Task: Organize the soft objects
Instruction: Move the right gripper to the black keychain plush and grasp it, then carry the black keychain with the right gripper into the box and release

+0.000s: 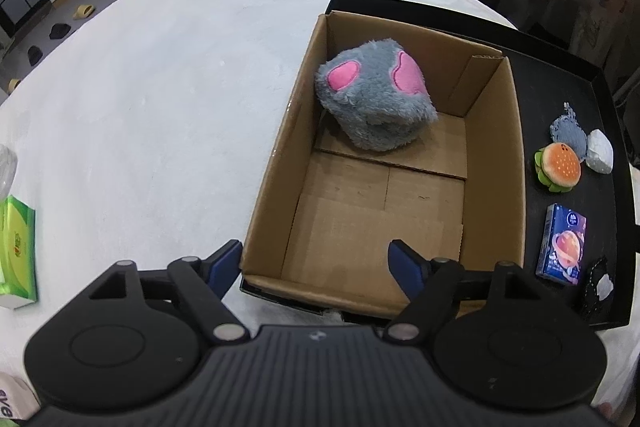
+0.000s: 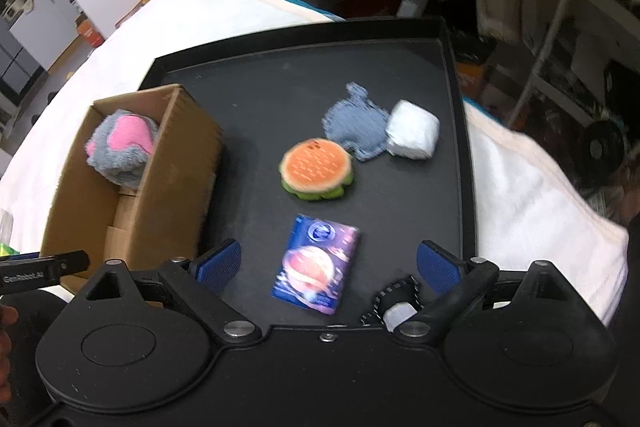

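A grey plush cube with pink hearts (image 1: pixel 374 95) lies in the far part of an open cardboard box (image 1: pixel 272 163); both show in the right wrist view, the cube (image 2: pixel 120 147) and the box (image 2: pixel 176 171). The box stands on a black tray (image 2: pixel 280 87). On the tray lie a plush burger (image 2: pixel 317 171), a grey knitted pad (image 2: pixel 356 127), a white soft block (image 2: pixel 412 135), a blue tissue pack (image 2: pixel 316 265) and a small black-and-white item (image 2: pixel 394 305). My left gripper (image 1: pixel 316 263) is open and empty above the box's near edge. My right gripper (image 2: pixel 328 263) is open, empty, above the tissue pack.
A white cloth (image 1: pixel 160 87) covers the table left of the box. A green tissue box (image 1: pixel 16 251) sits at the left edge. The burger (image 1: pixel 558 167) and tissue pack (image 1: pixel 562 245) lie right of the box. Clutter and shelving stand beyond the table.
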Demonstrator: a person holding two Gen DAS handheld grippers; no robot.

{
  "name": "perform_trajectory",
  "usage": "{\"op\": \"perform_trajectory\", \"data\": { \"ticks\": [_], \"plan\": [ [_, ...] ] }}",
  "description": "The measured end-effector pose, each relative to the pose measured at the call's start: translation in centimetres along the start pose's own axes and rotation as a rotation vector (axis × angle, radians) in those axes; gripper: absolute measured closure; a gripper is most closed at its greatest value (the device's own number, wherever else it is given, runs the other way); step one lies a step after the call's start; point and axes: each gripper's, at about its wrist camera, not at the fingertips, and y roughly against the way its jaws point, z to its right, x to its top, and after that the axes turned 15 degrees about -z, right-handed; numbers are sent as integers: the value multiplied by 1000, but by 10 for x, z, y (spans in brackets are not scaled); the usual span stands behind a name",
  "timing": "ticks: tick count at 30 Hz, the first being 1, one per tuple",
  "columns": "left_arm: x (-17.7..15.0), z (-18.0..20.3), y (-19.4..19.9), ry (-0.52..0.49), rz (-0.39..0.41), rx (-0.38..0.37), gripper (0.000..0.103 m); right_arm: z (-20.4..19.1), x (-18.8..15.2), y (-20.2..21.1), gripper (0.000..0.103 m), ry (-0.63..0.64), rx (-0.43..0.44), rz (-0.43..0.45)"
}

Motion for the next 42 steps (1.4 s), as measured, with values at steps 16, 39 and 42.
{"op": "perform_trajectory", "data": {
  "ticks": [16, 39, 42],
  "plan": [
    [3, 10, 0, -50, 11, 63, 24, 48, -25, -40, 27, -85, 63, -39],
    [18, 2, 5, -47, -8, 59, 24, 49, -36, -54, 76, -60, 8, -48],
    [21, -3, 6, -28, -7, 49, 24, 50, -37, -49, 77, -65, 27, -34]
  ]
}}
